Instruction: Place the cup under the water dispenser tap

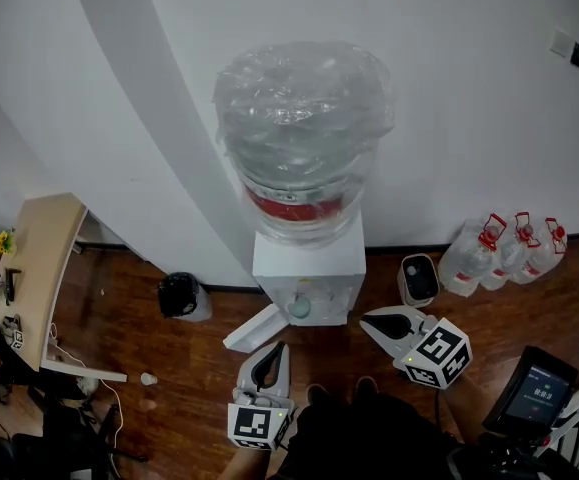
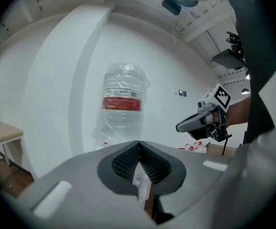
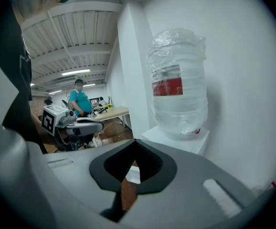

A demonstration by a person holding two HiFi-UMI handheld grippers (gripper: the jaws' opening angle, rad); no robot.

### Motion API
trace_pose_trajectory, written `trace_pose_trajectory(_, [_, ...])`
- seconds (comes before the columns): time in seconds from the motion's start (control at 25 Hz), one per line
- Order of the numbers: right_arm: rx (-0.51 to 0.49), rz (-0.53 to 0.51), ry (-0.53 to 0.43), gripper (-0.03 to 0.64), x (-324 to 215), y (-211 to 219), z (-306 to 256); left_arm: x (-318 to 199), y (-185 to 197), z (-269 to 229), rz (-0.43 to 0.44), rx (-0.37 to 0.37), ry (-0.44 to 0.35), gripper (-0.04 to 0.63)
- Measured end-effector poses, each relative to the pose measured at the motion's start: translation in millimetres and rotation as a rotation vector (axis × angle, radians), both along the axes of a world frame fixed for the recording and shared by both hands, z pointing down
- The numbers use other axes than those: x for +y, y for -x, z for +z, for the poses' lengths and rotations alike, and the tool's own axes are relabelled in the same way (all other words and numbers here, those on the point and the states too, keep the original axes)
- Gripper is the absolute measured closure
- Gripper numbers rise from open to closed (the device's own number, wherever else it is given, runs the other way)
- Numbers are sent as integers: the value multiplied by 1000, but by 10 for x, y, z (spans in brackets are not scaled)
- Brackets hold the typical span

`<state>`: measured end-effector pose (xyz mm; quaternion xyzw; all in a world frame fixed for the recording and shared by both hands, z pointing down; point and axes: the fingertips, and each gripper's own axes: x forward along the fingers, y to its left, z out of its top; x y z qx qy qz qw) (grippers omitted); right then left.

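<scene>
The white water dispenser stands against the wall, topped by a large plastic-wrapped bottle with a red label. A pale round thing, perhaps a cup, sits in its tap recess. A small white cup lies on the wooden floor to the left. My left gripper is shut and holds nothing, low in front of the dispenser. My right gripper is also shut and bare, just right of the dispenser's base. In the left gripper view the jaws meet below the bottle; the right gripper view shows its jaws closed beside the bottle.
A black bin stands left of the dispenser and a white panel lies at its foot. Spare water jugs and a small white container stand to the right. A desk is at far left; a person in teal stands behind.
</scene>
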<state>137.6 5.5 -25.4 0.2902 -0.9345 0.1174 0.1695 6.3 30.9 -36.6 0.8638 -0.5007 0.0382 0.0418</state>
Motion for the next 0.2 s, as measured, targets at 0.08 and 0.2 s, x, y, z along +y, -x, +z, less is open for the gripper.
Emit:
trace_pose_trajectory(0.08, [-1, 1, -2, 617, 14, -16, 6, 17, -11, 10, 1, -2, -3, 589])
trace_pose_trajectory(0.2, [-2, 9, 1, 617, 44, -34, 24, 57, -15, 34, 5, -1, -1, 589])
